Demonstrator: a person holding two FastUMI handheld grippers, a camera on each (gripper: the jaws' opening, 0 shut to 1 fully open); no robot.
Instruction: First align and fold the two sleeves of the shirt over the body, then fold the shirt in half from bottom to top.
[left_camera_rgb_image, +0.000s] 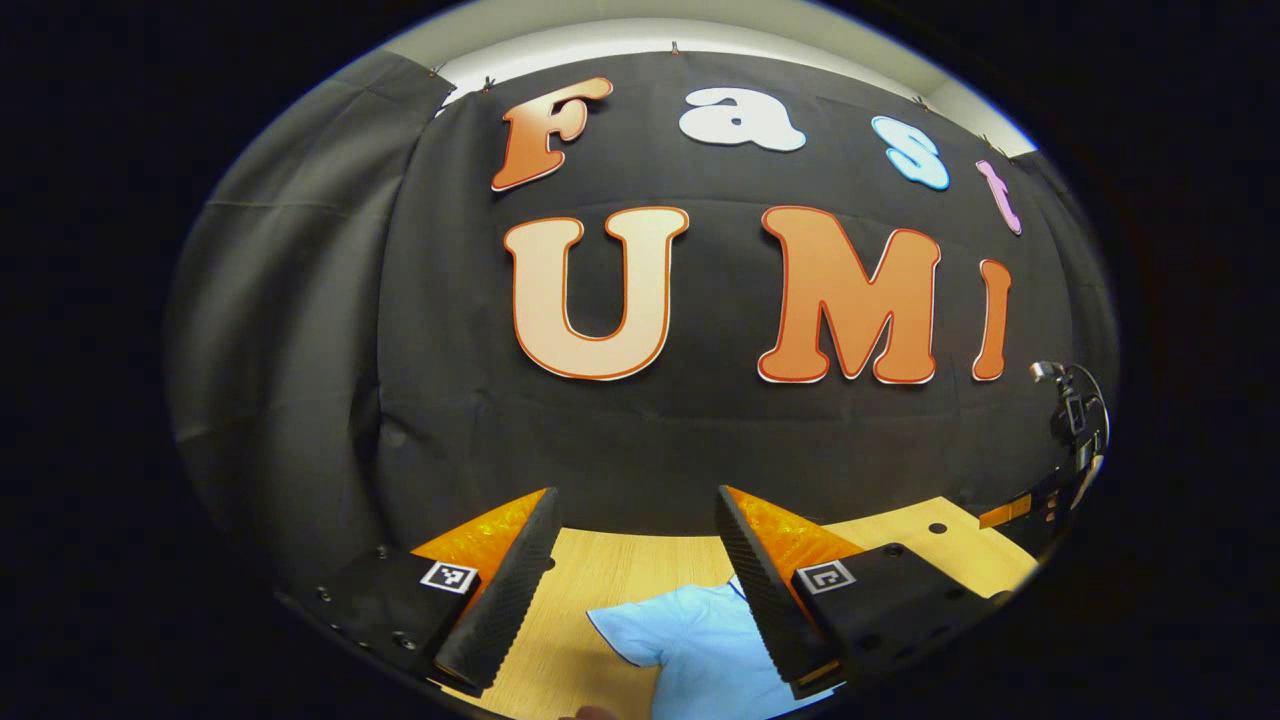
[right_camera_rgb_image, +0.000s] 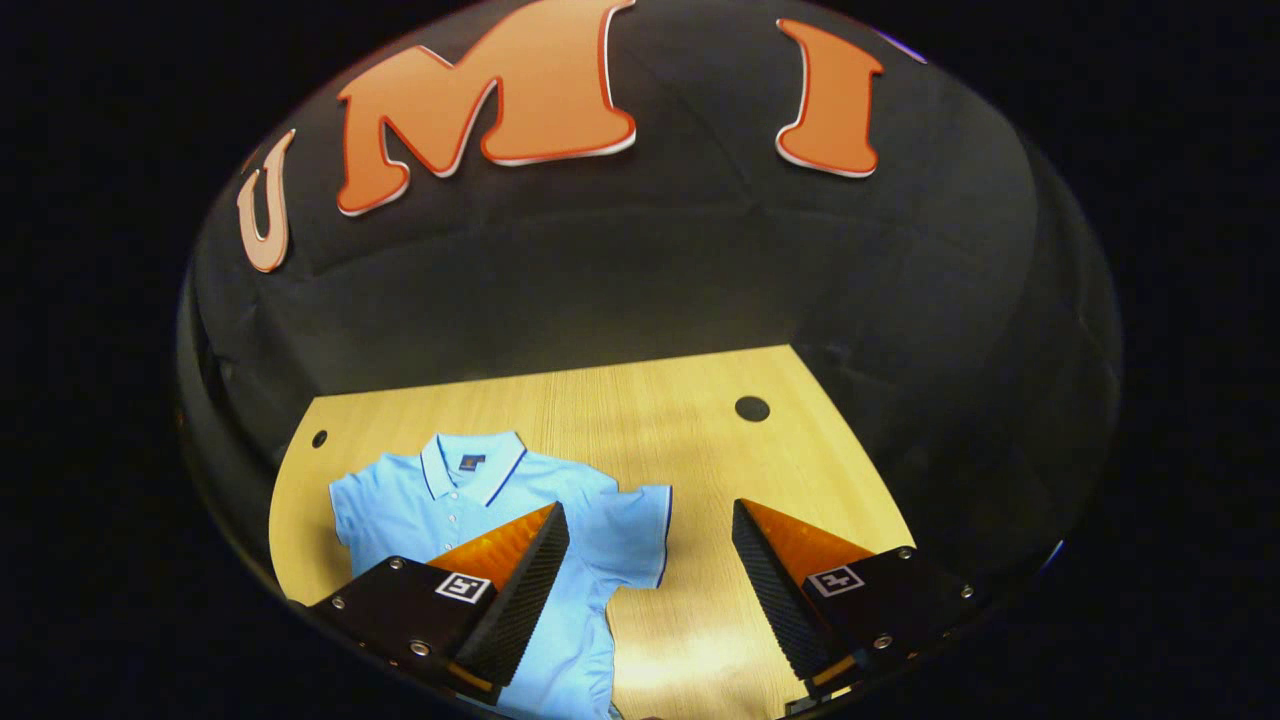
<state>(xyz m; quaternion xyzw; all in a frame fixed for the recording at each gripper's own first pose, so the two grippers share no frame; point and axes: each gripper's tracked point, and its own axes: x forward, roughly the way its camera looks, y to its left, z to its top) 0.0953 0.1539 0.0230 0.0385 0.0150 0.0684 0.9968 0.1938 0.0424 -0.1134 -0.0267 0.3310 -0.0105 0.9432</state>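
While jaws gape, shirt (right_camera_rgb_image: 500, 520) lies under right gripper (right_camera_rgb_image: 650, 530).

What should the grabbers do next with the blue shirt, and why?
Probably lower the right hand-held gripper onto the sleeve lying between its open fingers and pinch its edge. The shirt lies flat on the wooden table with both sleeves spread out, so no fold has begun. The left hand-held gripper is also open, above the other sleeve.
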